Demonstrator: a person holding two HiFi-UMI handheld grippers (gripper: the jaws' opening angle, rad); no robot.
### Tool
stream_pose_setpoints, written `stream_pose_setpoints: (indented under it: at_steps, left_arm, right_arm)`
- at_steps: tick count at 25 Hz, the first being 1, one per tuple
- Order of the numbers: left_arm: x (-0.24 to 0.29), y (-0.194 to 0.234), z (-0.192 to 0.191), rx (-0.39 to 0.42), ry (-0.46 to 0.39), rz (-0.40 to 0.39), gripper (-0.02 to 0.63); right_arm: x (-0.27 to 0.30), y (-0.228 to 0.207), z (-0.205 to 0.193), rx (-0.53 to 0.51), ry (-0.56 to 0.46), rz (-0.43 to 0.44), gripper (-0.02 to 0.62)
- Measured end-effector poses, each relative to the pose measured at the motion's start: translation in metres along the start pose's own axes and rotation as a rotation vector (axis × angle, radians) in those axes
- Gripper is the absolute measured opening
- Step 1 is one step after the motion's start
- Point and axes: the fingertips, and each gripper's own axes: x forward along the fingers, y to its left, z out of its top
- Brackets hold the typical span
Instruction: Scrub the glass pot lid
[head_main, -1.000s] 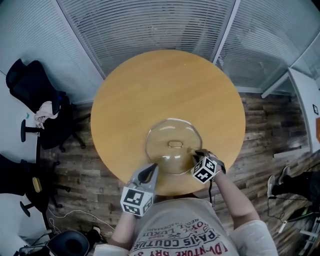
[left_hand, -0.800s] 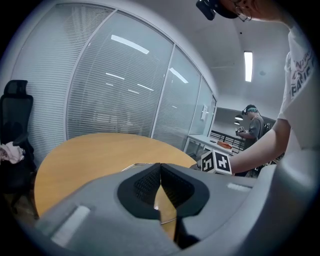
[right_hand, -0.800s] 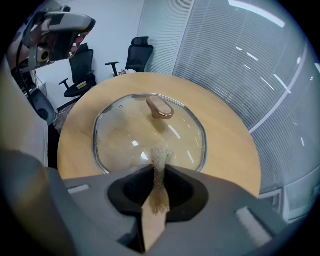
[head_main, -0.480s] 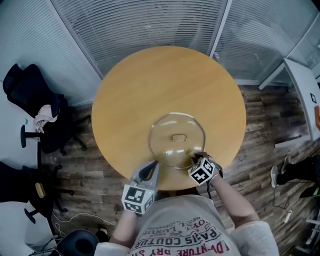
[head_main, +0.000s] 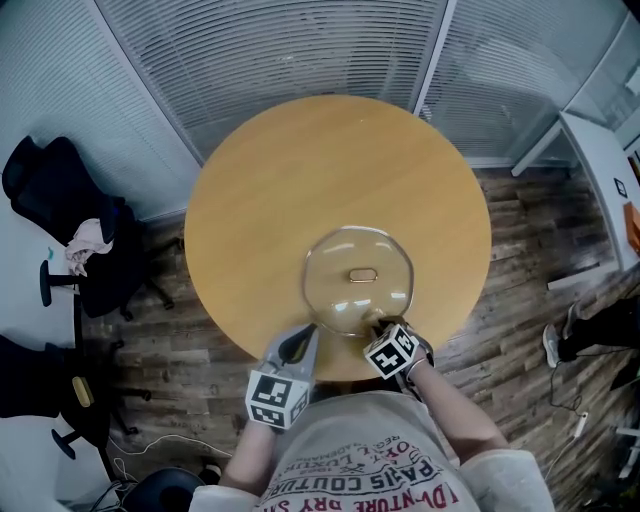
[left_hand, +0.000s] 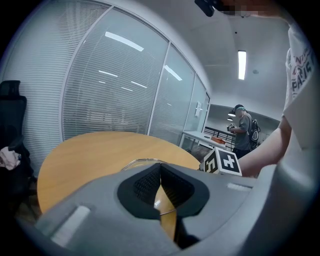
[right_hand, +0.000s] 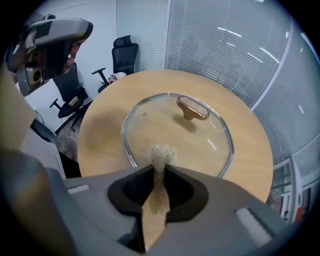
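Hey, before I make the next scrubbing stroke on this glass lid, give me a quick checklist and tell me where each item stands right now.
1. Scrub pad held in the right gripper: ok, it is shut on the pad, with a tuft poking out in front.
2. Left gripper steadying the glass pot lid: ok, its fingers are closed at the lid's near rim.
3. Lid flat on the table with the handle up: ok.
4. Pad pressing on the glass: cannot tell.
5. Lid fully on the table: ok, though it sits close to the edge nearest you.
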Motion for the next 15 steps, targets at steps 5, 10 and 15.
stream_pose_setpoints:
  at_steps: [5, 10, 15]
  left_arm:
    - [-0.007, 0.006, -0.002, -0.001, -0.004, 0.009, 0.008]
    - [-0.008, 0.012, -0.002, -0.008, -0.005, 0.018, 0.008]
    - [-0.006, 0.014, 0.001, -0.001, -0.007, 0.026, 0.008]
  right_arm:
    - [0.000, 0.027, 0.007, 0.060, -0.014, 0.083, 0.064]
    - [-0.002, 0.039, 0.012, 0.037, -0.024, 0.113, 0.064]
    - [-0.012, 0.031, 0.021, 0.072, -0.076, 0.121, 0.063]
